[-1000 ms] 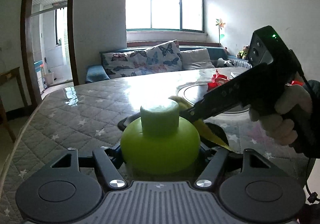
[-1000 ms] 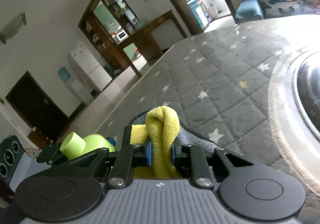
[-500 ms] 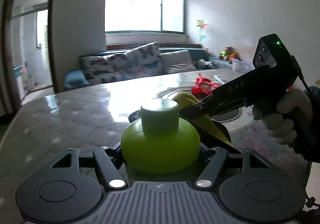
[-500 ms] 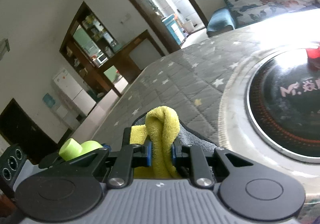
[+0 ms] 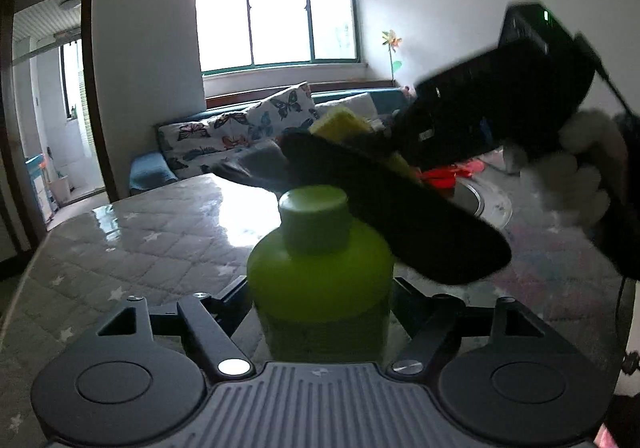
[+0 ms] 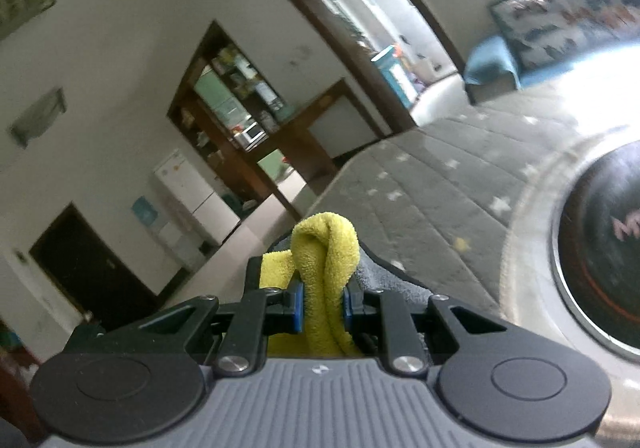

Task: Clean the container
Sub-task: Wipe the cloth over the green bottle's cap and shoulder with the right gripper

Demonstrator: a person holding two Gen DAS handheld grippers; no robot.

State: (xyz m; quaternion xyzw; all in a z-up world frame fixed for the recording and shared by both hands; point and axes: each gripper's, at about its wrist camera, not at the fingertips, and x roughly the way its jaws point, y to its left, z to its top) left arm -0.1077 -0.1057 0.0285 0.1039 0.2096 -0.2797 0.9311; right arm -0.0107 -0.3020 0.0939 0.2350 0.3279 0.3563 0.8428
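A lime-green bottle [image 5: 320, 272] with a round green cap [image 5: 314, 215] stands upright between the fingers of my left gripper [image 5: 320, 300], which is shut on it. My right gripper [image 6: 322, 300] is shut on a yellow cloth [image 6: 326, 248] that has a dark grey side. In the left wrist view that cloth [image 5: 392, 207] hangs over the bottle's cap and right shoulder. The right gripper's black body [image 5: 492, 107] is above it at the upper right, held by a gloved hand [image 5: 584, 163]. Whether the cloth touches the bottle I cannot tell.
A grey quilted tablecloth with white stars [image 5: 132, 232] covers the table. A round glass turntable [image 6: 600, 244] lies on the table to the right, with red items [image 5: 452, 171] on it. A sofa with butterfly cushions [image 5: 240, 127] is behind.
The right gripper has risen and lifted the cloth from beside the bottle to above its cap. The bottle stays in the left gripper, which has turned slightly.
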